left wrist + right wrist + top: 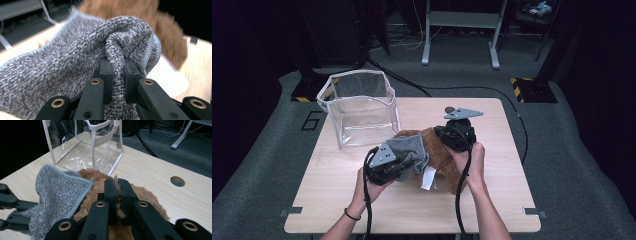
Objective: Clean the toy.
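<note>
A brown furry plush toy [444,157] lies in the middle of the table, with a white tag [428,179] at its near side. A grey knitted cloth [411,150] drapes over its left part. My left gripper [387,167] is shut on a fold of that grey cloth [117,75], the cloth pinched between the two pads. My right gripper [457,135] is shut on the brown fur [117,195] of the plush toy, a tuft squeezed between its pads. In the right gripper view the grey cloth [60,192] hangs at the left, held up off the fur.
A clear plastic bag [359,107] with white trim stands open at the table's back left, just beyond the toy. A round cable hole [177,181] sits in the tabletop [337,200] near the back right. Cables trail from both grippers toward the near edge.
</note>
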Motion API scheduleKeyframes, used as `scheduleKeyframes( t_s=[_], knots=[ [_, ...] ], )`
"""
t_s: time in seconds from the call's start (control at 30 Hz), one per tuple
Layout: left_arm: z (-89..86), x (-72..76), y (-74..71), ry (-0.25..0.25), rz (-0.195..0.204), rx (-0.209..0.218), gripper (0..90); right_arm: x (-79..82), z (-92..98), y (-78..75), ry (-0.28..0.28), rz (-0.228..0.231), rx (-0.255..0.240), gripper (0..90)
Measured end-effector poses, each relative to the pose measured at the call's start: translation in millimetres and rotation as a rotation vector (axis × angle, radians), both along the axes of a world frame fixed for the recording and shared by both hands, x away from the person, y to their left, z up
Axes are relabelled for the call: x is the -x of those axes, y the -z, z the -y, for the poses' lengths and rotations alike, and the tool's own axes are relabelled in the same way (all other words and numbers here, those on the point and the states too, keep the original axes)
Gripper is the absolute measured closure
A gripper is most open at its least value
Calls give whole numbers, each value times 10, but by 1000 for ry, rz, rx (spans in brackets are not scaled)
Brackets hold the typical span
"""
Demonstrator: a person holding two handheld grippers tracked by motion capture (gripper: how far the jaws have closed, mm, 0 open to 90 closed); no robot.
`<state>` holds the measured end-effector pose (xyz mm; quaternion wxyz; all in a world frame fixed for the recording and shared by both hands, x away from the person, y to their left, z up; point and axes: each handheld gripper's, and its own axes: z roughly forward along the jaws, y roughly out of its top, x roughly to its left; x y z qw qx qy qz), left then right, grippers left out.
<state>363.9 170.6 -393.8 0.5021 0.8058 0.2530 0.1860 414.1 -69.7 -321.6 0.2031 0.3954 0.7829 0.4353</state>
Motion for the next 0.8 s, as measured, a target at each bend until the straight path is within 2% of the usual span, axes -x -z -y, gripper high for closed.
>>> scheduleKeyframes(
  t_s=[0.17, 0.27, 0.37, 0.63, 0.8],
  knots=[
    [148, 2, -152, 8, 56, 37, 808, -4, -48, 1, -4, -6, -7, 869],
    [256, -28, -167, 22, 72, 20, 808, -10, -81, 9, -8, -9, -5, 869],
    [341, -79, -115, 40, 49, -1, 808, -13, -105, 15, -7, -17, -8, 869],
    [406, -138, 50, 64, -8, -40, 809, -33, -116, 27, -5, -22, -9, 869],
    [414, -137, 147, 64, -21, -52, 810, -40, -116, 12, 1, -20, -10, 869]
  ],
)
